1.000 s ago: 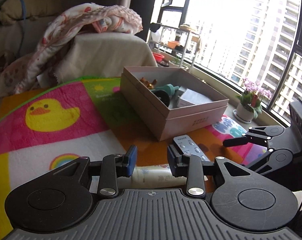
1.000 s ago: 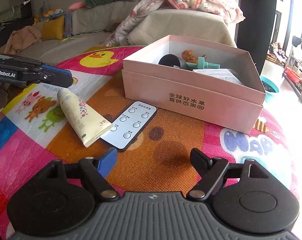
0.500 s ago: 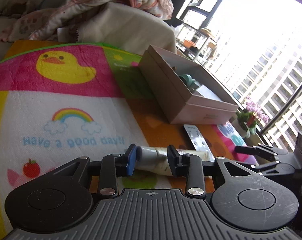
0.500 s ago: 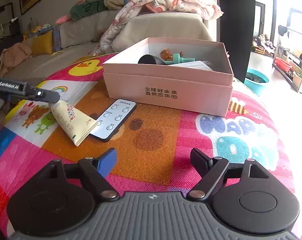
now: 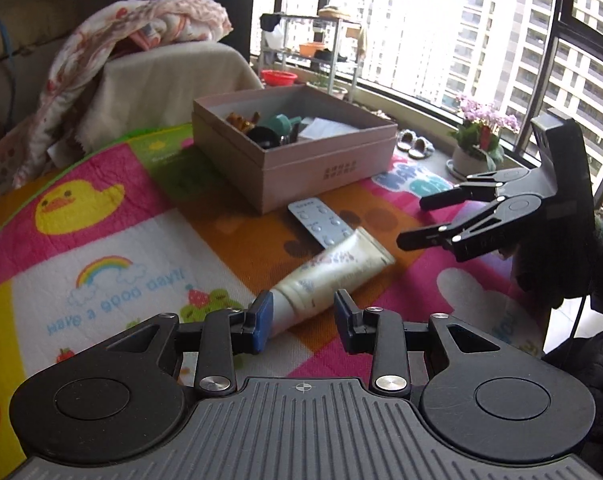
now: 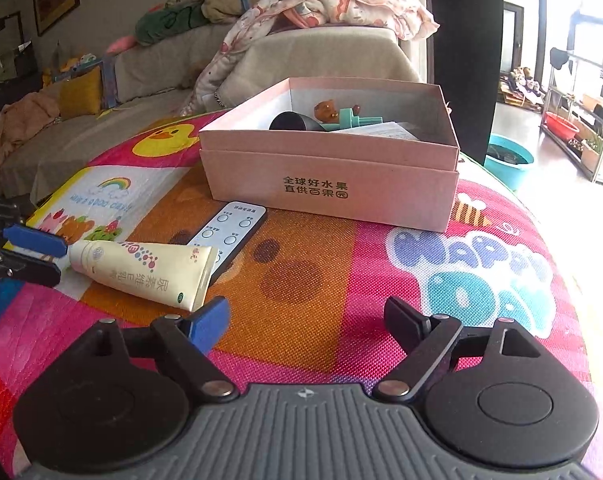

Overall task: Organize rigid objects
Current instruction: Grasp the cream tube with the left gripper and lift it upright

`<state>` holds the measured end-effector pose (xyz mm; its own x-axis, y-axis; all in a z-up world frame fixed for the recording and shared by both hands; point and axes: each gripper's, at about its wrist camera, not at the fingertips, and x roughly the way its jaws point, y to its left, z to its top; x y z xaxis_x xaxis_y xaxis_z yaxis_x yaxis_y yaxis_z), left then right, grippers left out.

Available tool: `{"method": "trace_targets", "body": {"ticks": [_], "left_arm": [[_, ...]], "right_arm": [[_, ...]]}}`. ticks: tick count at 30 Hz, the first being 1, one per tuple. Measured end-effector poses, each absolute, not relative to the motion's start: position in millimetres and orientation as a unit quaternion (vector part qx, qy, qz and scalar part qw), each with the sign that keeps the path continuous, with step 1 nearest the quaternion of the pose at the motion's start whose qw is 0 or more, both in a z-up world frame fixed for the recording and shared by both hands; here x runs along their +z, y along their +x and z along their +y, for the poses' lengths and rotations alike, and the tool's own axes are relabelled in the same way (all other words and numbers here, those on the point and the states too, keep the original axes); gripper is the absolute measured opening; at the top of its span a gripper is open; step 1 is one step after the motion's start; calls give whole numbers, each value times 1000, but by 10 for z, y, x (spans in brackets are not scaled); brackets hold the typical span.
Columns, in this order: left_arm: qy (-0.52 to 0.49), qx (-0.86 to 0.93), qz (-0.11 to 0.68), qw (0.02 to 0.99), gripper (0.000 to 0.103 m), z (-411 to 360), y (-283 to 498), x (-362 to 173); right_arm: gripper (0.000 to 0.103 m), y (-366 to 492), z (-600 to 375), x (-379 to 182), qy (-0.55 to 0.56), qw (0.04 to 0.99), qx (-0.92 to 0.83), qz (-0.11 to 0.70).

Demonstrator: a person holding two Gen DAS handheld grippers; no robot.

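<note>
A cream tube lies on the colourful mat, its flat end resting on a grey remote. My left gripper stands open around the tube's cap end; the left pad is against it and a gap shows at the right pad. In the right wrist view the tube and remote lie front left, with the left gripper at the tube's cap. My right gripper hovers over the mat, jaws opening, nothing between them; it also shows as the right gripper. The pink box holds small items.
The pink box contains a black cup, a teal piece, a brown bear toy and a white carton. A sofa with a blanket stands behind. A flower pot sits on the window sill; a teal basin is on the floor at right.
The tube has swung round so its flat end now lies over the remote. My left gripper has shifted along with the cap end. The right gripper has stayed over the mat.
</note>
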<state>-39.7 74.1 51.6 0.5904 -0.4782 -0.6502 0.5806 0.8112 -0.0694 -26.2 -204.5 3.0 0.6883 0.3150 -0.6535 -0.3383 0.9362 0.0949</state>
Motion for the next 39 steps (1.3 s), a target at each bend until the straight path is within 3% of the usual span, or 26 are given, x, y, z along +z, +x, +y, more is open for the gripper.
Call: {"method": "trace_targets", "body": {"ticks": [12, 20, 27, 30, 37, 39], "left_arm": [[293, -367, 328, 820, 42, 139, -199, 398], [325, -353, 349, 805, 48, -61, 70, 291], [238, -336, 381, 828, 42, 82, 123, 257], [174, -286, 399, 854, 29, 294, 73, 258], [-64, -190, 413, 888, 28, 861, 44, 179], [-87, -188, 407, 890, 28, 848, 4, 160]], "right_arm": [[86, -275, -2026, 21, -20, 919, 178, 351], [88, -277, -2015, 18, -23, 919, 179, 352], [88, -280, -2026, 17, -18, 919, 180, 351], [88, -279, -2029, 18, -18, 919, 180, 351], [98, -225, -1919, 22, -34, 913, 183, 362], [98, -201, -1828, 27, -34, 912, 188, 363]]}}
